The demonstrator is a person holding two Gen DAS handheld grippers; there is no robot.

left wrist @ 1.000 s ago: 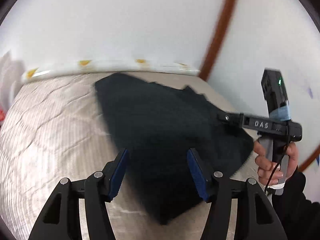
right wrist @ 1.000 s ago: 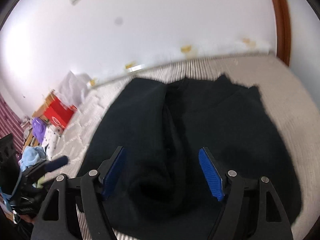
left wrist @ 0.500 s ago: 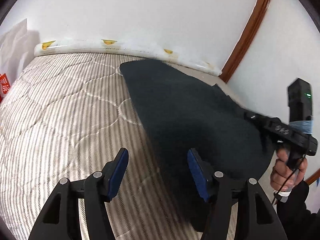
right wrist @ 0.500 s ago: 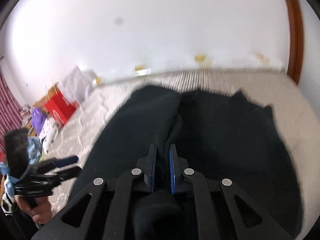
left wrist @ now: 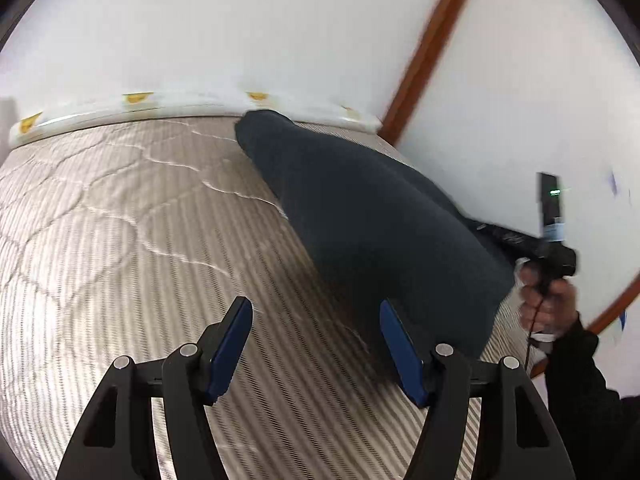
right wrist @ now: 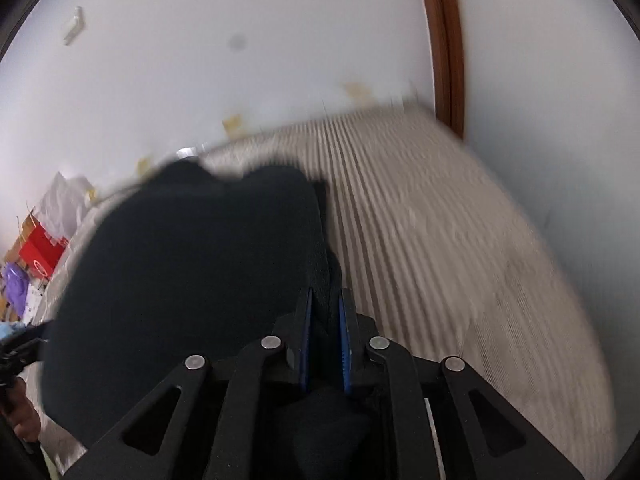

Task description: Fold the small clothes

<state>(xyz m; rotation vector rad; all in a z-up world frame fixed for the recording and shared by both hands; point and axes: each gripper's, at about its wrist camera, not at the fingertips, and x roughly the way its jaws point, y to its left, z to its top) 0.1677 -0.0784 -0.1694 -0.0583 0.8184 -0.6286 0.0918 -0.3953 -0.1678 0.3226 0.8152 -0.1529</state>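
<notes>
Fold step, judged: right gripper [right wrist: 325,340] carrying edge of dark garment [left wrist: 372,220] across mattress [left wrist: 120,240]; best kept low and taut, edges aligned before release; right jaws narrow, pinching cloth between blue pads [right wrist: 306,344]; left gripper [left wrist: 316,344] wide, holding nothing, hovering above bare mattress; garment lies just right of and beyond left gripper, stretching toward far edge; view blurred, fold line unclear.
</notes>
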